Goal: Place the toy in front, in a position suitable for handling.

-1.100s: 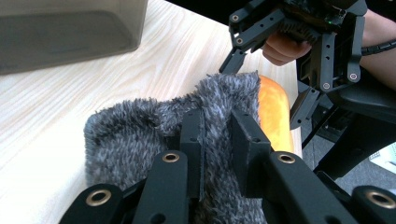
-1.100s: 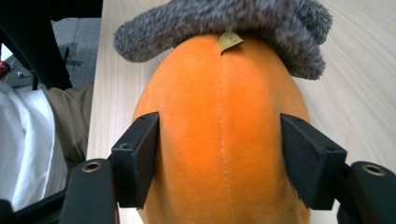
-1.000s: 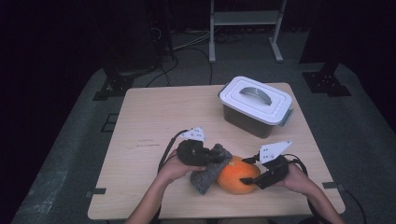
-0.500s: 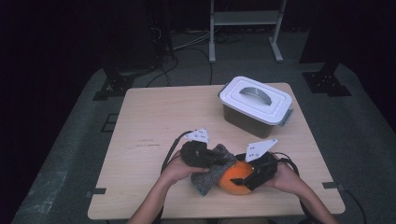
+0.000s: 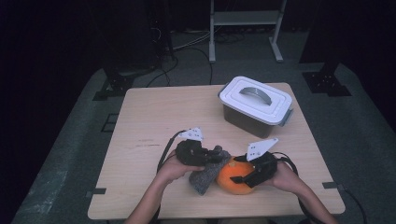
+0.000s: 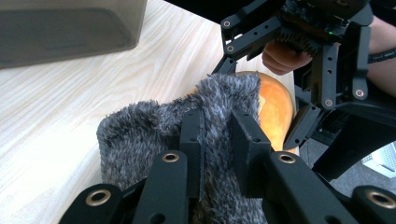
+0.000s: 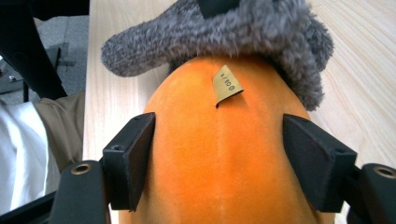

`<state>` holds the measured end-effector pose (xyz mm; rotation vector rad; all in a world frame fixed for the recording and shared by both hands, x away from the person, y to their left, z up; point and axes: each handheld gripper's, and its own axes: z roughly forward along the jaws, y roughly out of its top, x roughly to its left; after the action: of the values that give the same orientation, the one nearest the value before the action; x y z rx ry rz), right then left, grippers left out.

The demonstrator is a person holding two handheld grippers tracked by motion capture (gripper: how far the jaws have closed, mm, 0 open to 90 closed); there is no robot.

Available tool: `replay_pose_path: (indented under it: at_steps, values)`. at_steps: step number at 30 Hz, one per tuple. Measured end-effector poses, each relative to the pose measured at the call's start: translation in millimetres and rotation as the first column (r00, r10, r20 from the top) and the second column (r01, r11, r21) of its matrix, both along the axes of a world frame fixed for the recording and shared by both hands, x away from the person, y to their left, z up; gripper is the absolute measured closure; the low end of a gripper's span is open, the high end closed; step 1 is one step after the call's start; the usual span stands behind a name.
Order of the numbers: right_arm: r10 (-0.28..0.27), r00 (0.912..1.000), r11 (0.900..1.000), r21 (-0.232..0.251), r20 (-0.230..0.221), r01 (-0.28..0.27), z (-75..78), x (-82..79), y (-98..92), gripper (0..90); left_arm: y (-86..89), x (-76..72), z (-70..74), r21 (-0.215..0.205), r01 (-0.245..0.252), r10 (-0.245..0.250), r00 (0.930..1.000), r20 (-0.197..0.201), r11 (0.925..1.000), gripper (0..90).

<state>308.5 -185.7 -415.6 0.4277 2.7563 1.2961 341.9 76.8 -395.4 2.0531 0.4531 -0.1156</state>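
As seen from the high view, near the front edge of the wooden table (image 5: 154, 116): an orange plush ball (image 5: 230, 173) with a grey fuzzy sock (image 5: 201, 181) draped against its left side. Clamped on the sock's upper end by the left gripper (image 5: 215, 156). Flanked on its right side by the right gripper (image 5: 243, 177). Farther back and to the right, well apart, a lidded white box (image 5: 256, 100).

From the left gripper view: left gripper (image 6: 215, 140) pinched tight on a fold of the sock (image 6: 135, 135), with the ball (image 6: 275, 107) just behind the fabric and touching it (box wall (image 6: 70, 28) at upper left).

From the right gripper view: right gripper (image 7: 217, 163) spread wide around the ball (image 7: 219, 140), one pad set against each flank; just been closing, with the ball between. Hanging over the ball's far end, the sock (image 7: 210, 32). Sticking up from the ball's seam, a small tan tag (image 7: 226, 86).
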Motion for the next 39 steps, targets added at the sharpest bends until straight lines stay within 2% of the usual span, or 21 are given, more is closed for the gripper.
replay_pose_path:
  at_steps: [7, 10, 14, 19, 21, 23, 25, 26, 28, 31, 35, 37, 39]
  values:
    - [-0.005, 0.9997, 1.000, 0.024, -0.022, 0.006, -1.5, 1.6, -13.9, 26.3, -4.9, -0.3, -0.7, -0.015, 0.016, -0.017, 0.9999, -0.003, 0.9998, 75.5]
    - [-0.028, 0.9994, 1.000, -0.012, -0.022, 0.028, 6.4, 0.3, -7.5, 20.2, -9.1, -0.6, -1.2, -0.018, 0.021, -0.021, 0.9997, -0.011, 0.9996, 75.5]
    - [-0.023, 0.9995, 0.998, -0.050, 0.020, 0.024, 13.1, -4.2, 4.9, 18.4, -13.3, -0.7, -1.0, -0.017, 0.035, -0.035, 0.9993, -0.010, 0.9993, 75.5]
    - [-0.033, 0.9994, 0.998, -0.056, 0.001, 0.033, 12.8, -1.4, 14.2, 17.7, -11.8, -0.6, -1.8, -0.011, 0.033, -0.033, 0.9994, -0.011, 0.9994, 75.5]
    - [-0.028, 0.9996, 0.997, -0.071, 0.000, 0.028, 8.3, 1.0, 20.5, 18.0, -9.3, 0.1, -3.2, -0.001, 0.028, -0.028, 0.9996, -0.009, 0.9996, 75.5]
    - [-0.031, 0.9995, 0.996, -0.085, 0.000, 0.031, 4.2, 2.0, 22.7, 22.4, -5.9, 0.6, -4.7, 0.002, 0.019, -0.019, 0.9998, -0.009, 0.9998, 75.5]
    - [-0.033, 0.9993, 0.996, -0.078, -0.016, 0.032, 1.9, 3.4, 20.9, 27.5, -3.3, 0.8, -5.4, -0.002, 0.016, -0.016, 0.9998, -0.010, 0.9999, 75.5]
    - [-0.034, 0.9993, 0.996, -0.079, -0.018, 0.032, 1.7, 3.9, 18.8, 32.1, 2.2, 0.3, -7.1, -0.017, 0.005, -0.006, 0.9998, -0.019, 0.9998, 75.5]
    - [-0.024, 0.9997, 0.996, -0.087, 0.000, 0.024, 2.7, 2.1, 14.9, 40.3, 6.0, -0.1, -8.9, -0.020, -0.004, 0.004, 0.9997, -0.022, 0.9998, 75.5]
    - [0.000, 0.9978, 0.996, -0.093, 0.066, 0.006, 5.9, -2.5, 13.5, 50.3, 10.0, 0.0, -9.7, -0.037, -0.010, 0.009, 0.9995, -0.029, 0.9993, 75.5]
    - [0.015, 0.9967, 0.998, -0.056, 0.079, -0.011, 9.2, -0.5, 17.3, 54.7, 19.5, -0.6, -4.3, -0.032, -0.010, 0.010, 0.9999, -0.014, 0.9994, 75.5]
    - [0.017, 0.9970, 1.000, -0.024, 0.075, -0.016, 11.6, 2.8, 21.1, 54.9, 29.0, -1.0, 2.1, -0.049, -0.025, 0.025, 0.9997, -0.006, 0.9985, 75.5]
    - [0.024, 0.9975, 0.999, 0.022, 0.067, -0.025, 13.7, 7.3, 28.0, 54.9, 39.9, -1.9, 10.6, -0.056, -0.042, 0.043, 0.9989, 0.018, 0.9976, 75.5]
